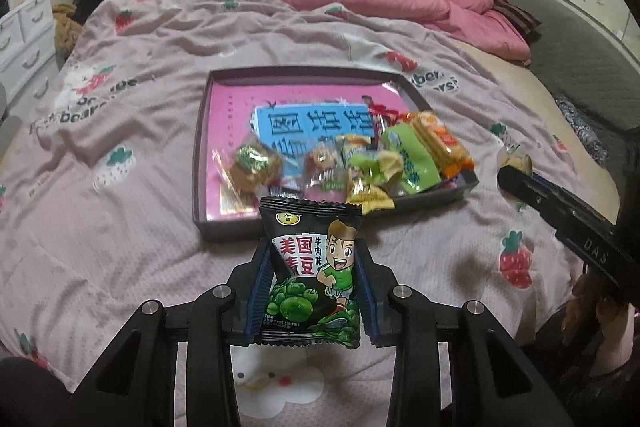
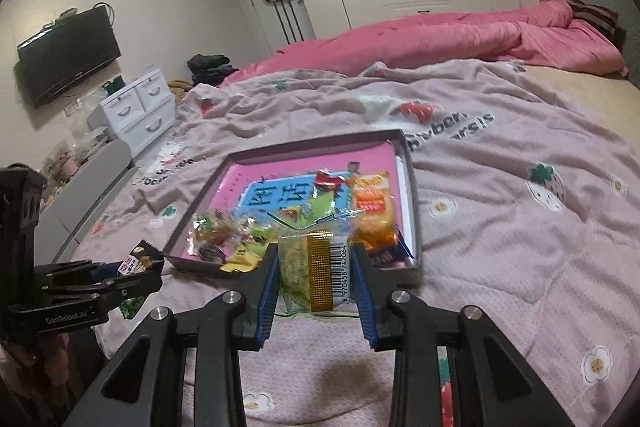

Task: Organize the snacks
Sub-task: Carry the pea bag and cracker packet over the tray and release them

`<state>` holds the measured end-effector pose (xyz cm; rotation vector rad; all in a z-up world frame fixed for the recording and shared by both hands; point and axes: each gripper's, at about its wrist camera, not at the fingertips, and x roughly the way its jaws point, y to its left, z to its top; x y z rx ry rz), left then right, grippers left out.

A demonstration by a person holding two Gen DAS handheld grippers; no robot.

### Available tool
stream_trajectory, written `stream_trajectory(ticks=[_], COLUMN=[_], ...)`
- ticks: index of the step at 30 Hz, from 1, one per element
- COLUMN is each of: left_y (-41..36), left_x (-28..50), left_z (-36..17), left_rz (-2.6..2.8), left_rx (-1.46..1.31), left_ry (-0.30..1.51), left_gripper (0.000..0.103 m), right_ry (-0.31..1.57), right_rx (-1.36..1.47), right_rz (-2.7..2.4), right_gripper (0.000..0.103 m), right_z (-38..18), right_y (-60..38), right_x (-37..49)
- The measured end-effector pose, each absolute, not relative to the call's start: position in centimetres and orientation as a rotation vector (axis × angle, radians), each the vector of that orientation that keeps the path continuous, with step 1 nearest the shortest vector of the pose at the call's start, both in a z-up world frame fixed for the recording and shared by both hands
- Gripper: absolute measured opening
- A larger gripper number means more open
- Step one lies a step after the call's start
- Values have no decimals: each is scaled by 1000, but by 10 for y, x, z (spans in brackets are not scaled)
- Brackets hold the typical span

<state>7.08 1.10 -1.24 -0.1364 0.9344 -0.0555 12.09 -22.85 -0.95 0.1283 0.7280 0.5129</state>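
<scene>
Both grippers hold snacks above the bed's near edge. The left gripper point(image 1: 312, 267) pinches a black pea packet point(image 1: 314, 275); the right gripper point(image 2: 316, 271) pinches a clear packet point(image 2: 316, 267) with a gold strip. Likely next: carry each over the tray point(image 1: 202, 147), whose near right corner already holds wrapped snacks point(image 1: 360, 163), and release.

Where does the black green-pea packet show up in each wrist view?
Left wrist: black packet at bottom centre, clamped upright in the left tool.
Right wrist: far left, only its top edge showing, in that same tool.
Shared landmark: the snack tray.
</scene>
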Motion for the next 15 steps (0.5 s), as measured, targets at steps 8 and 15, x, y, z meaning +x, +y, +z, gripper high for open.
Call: stream_trajectory(ticks=[8, 15], left_y=[10, 17], left_x=[87, 107], left_z=[4, 12], left_rz=[-46, -33], left_rx=[-118, -138], left_ry=[890, 867], left_gripper=[40, 40], right_ry=[691, 661], right_rx=[136, 141], right_rz=[513, 517], right_gripper=[35, 35], right_z=[-1, 5], right_y=[-228, -228], right_x=[125, 132])
